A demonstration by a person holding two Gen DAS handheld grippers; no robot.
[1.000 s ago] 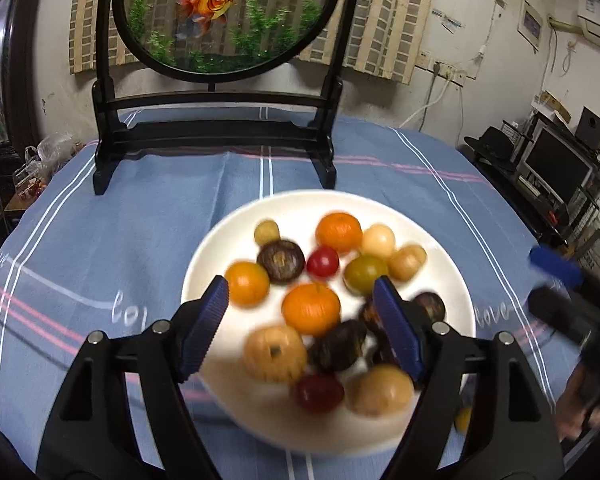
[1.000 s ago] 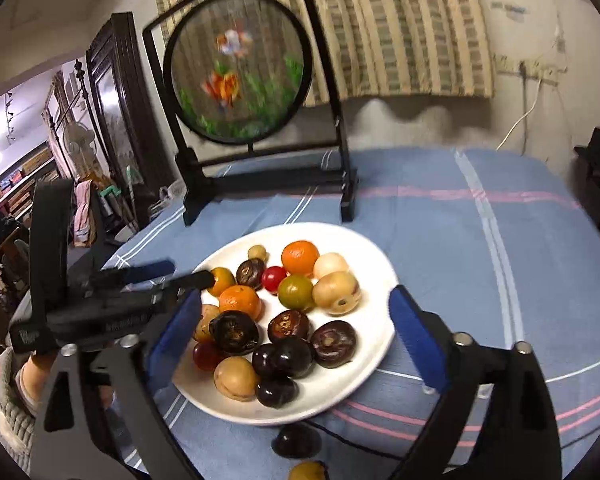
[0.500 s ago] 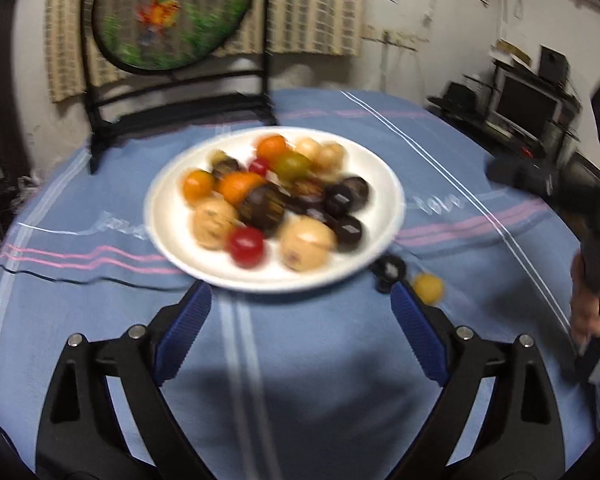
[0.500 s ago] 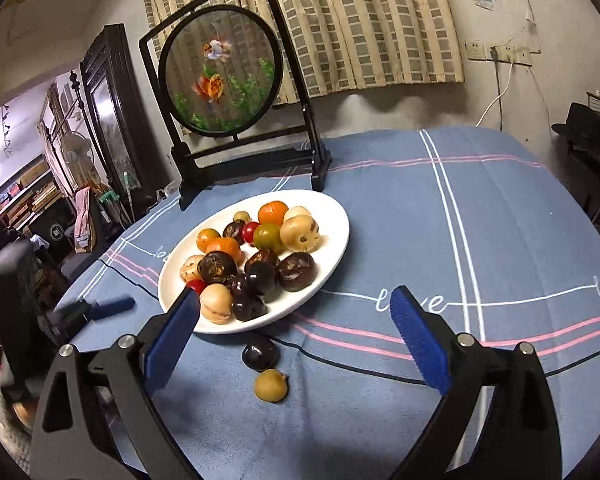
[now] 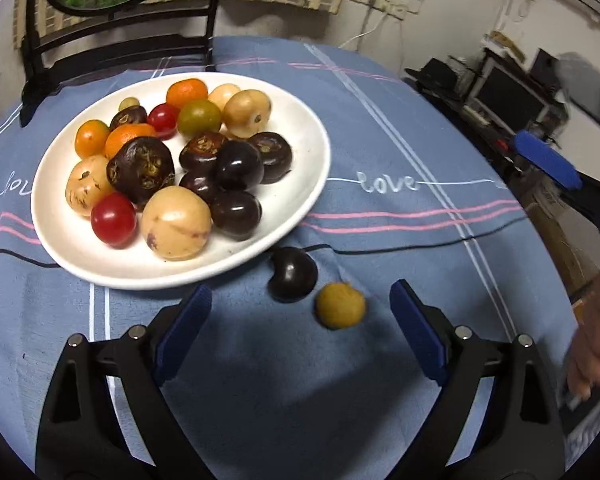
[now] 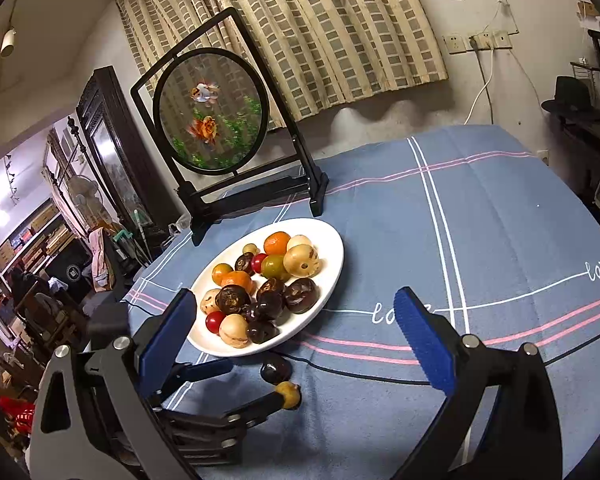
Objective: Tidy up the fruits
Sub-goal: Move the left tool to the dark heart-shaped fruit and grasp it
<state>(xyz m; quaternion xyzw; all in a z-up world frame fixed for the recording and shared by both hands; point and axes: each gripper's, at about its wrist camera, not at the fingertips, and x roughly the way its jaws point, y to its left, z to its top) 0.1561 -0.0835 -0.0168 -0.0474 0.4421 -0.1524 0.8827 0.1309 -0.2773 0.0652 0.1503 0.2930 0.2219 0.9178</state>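
Left wrist view shows the left gripper [image 5: 296,320] spread wide and holding nothing at lower centre, with a dark fruit [image 5: 293,274] and a small yellow fruit [image 5: 340,305] loose on the blue tablecloth [image 5: 400,128] between its pads. Just beyond, centre left, sits the white plate [image 5: 300,184] heaped with fruit. Right wrist view has the right gripper [image 6: 296,336] equally wide and empty at lower centre; the step looks like gathering strays, so next one gripper should close on one.

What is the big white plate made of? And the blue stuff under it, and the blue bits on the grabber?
The plate looks like glazed ceramic, though hard plastic is possible: it is smooth and white, with soft shine on the rim. The tablecloth looks like woven fabric: it is matte, with folds and stitched-looking stripes. The left gripper has blue pads that are probably ribbed rubber, on black plastic-looking arms.
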